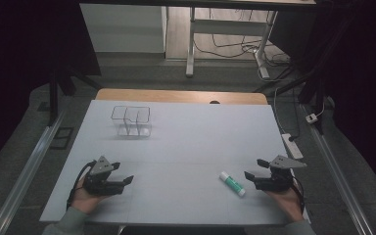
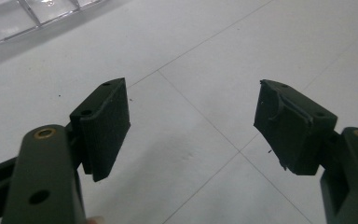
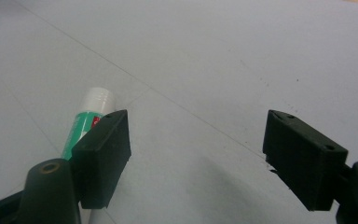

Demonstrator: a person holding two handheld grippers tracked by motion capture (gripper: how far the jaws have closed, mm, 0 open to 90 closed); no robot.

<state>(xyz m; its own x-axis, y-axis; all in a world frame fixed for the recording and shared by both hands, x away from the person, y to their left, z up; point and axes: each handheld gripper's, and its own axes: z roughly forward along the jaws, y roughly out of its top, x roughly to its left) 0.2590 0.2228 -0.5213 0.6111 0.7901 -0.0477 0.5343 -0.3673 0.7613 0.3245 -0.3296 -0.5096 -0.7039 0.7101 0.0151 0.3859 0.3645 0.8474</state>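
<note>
High view shows the right gripper [image 1: 253, 169], jaws apart and empty, just beside the glue stick [image 1: 232, 183] lying on the table [image 1: 186, 142], so reaching seems underway, needing a leftward shift to straddle it.

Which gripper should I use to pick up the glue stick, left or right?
Right. The right gripper sits open just beside the glue stick, which lies by its jaw in the right gripper view. The left gripper, also open, is far across the table, nearer the clear organizer tray.
</note>
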